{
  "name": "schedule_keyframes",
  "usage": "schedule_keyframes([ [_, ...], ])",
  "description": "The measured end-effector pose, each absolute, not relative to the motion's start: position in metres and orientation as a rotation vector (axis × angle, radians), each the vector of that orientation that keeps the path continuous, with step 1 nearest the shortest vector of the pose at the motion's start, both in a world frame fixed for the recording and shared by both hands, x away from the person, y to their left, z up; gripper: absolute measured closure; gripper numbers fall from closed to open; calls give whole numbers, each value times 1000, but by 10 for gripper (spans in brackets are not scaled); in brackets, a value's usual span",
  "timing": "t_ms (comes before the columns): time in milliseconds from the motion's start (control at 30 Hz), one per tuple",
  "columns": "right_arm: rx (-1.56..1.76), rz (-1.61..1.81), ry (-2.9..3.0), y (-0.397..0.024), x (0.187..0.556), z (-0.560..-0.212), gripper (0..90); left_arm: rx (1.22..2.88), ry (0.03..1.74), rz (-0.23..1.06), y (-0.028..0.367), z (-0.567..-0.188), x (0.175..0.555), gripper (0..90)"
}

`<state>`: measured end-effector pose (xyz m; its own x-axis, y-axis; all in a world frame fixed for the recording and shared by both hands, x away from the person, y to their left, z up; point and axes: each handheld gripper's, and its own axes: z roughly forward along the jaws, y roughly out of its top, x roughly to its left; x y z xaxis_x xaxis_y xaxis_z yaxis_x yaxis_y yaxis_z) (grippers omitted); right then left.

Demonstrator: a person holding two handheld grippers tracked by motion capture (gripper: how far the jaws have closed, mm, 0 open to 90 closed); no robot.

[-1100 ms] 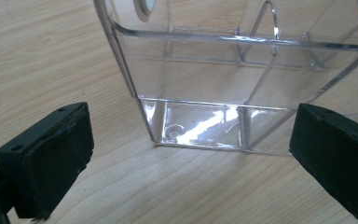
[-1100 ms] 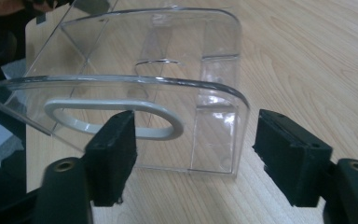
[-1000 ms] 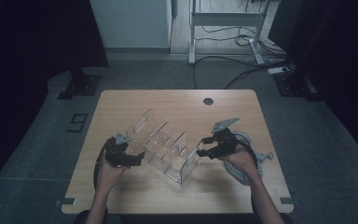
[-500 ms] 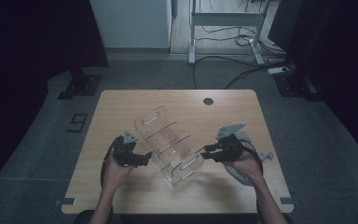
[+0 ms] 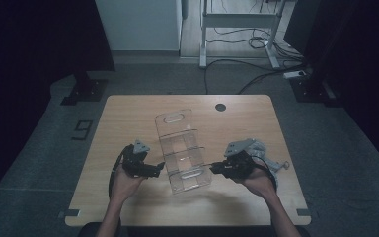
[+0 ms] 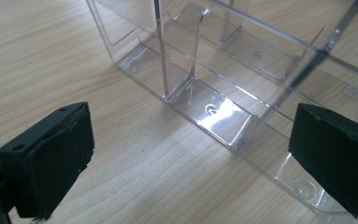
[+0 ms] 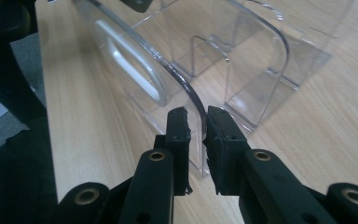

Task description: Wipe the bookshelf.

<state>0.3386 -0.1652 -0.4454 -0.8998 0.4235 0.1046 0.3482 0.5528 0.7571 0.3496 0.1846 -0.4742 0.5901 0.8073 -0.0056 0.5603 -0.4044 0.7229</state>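
Clear acrylic rack at table centre. Right gripper, jaws just closing, pinches its near-right panel edge. Left gripper stands open, its 2 pads flanking the rack's left base

A clear acrylic file rack with upright dividers and slotted handle cut-outs is standing mid-bench, running lengthwise away from the person, its near panel's edge being pinched.

Black right gripper with brass-ringed screw holes, grey plate, trailing cable.
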Motion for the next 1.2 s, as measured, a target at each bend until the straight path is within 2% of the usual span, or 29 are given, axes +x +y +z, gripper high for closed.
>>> schedule_keyframes([
  [67, 664, 1289, 2699, -166, 338, -445, 768, 2117, 1076, 448, 185, -474, 349, 0],
  [300, 696, 1325, 2656, -185, 343, -436, 589, 2097, 1031, 412, 194, -469, 332, 21],
  [700, 787, 1240, 2614, -174, 369, -445, 527, 2104, 899, 347, 186, -462, 294, 13],
  [867, 801, 1262, 2605, -170, 371, -449, 511, 2139, 844, 365, 169, -461, 292, 8],
  [967, 788, 1258, 2620, -169, 367, -451, 503, 2152, 864, 409, 164, -462, 295, 20],
  [1200, 767, 1276, 2662, -165, 359, -454, 494, 2161, 887, 424, 165, -468, 300, 23],
])
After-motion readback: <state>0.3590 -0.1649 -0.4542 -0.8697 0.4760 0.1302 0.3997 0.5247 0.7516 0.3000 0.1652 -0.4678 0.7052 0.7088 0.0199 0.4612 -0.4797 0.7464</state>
